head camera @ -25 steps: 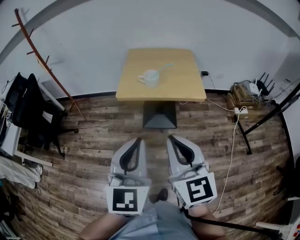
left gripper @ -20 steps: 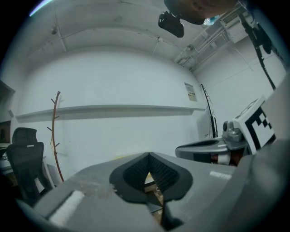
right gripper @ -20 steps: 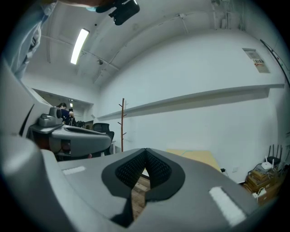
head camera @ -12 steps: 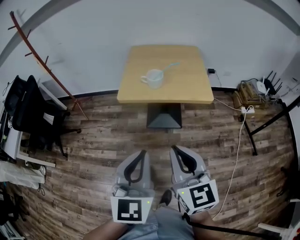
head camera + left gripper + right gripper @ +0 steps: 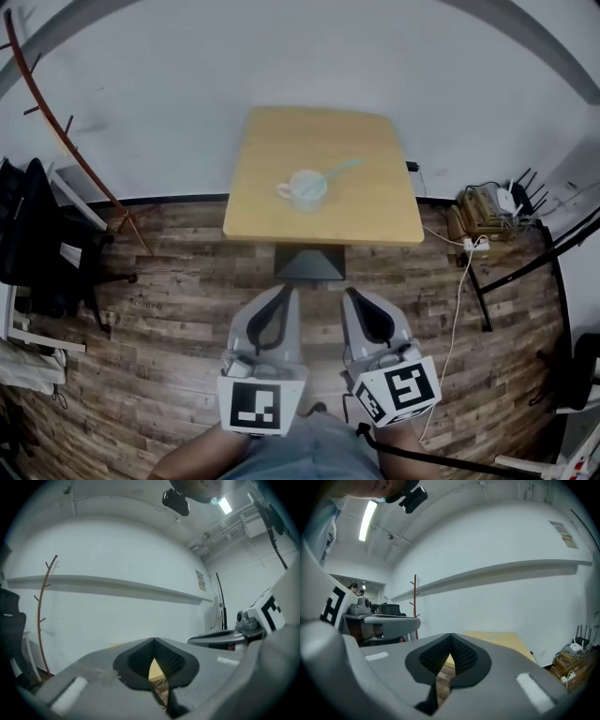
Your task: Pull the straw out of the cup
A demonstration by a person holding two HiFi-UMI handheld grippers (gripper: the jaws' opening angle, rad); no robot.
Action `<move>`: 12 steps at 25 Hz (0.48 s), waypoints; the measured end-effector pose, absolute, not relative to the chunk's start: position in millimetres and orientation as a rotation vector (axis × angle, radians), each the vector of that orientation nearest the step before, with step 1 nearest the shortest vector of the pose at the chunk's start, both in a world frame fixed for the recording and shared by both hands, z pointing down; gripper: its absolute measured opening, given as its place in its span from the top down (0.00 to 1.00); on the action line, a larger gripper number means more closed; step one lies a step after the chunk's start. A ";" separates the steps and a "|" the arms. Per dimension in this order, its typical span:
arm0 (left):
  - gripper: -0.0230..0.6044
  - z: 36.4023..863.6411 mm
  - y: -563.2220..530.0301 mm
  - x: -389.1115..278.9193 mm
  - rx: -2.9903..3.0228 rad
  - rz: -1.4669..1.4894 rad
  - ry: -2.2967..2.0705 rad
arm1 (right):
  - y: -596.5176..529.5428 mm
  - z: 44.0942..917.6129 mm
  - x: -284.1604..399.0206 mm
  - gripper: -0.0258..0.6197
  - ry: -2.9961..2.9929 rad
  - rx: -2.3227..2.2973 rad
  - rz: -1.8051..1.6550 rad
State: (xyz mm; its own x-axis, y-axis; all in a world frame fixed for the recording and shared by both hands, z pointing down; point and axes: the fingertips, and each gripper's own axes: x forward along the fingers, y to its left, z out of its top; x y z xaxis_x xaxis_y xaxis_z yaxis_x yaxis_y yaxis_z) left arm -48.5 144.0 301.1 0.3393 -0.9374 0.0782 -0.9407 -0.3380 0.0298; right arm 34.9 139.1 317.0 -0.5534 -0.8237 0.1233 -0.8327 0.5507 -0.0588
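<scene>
Straw (image 5: 339, 170) not yet gripped: nearest, the left gripper (image 5: 281, 292) and right gripper (image 5: 352, 294) have their jaws closed tip to tip, holding nothing. Beyond them, on the wooden table (image 5: 272, 141), a white cup (image 5: 307, 187) holds the pale straw, which leans out to the right. The wall notice (image 5: 200, 580) has print too small to read.

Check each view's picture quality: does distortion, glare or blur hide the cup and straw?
Head view: heavy fisheye bowing, evenly lit, no glare; the cup and straw are small but distinct on the table. Left gripper view: dark round vignette, a ceiling light flares, the left gripper looms soft. Right gripper view: same vignette, bright strip light, right gripper blocks the foreground.
</scene>
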 end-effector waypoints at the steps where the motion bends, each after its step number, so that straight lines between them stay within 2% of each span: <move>1: 0.93 299.3 136.0 -52.2 2.521 0.064 -1.760 | 131.6 314.7 31.4 0.95 -2.689 1.448 0.160; 12: 0.93 282.1 77.0 -78.6 2.591 -0.042 -1.709 | 78.9 293.2 1.3 0.95 -2.668 1.508 0.045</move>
State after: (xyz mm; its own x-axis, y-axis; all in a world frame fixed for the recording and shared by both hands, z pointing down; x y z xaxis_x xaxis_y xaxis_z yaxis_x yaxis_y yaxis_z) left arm -78.6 77.0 282.1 0.3939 -0.9192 -0.0022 -0.9182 -0.3935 0.0461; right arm 1.3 78.9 293.2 -0.5133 -0.8544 0.0813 -0.8566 0.5158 0.0120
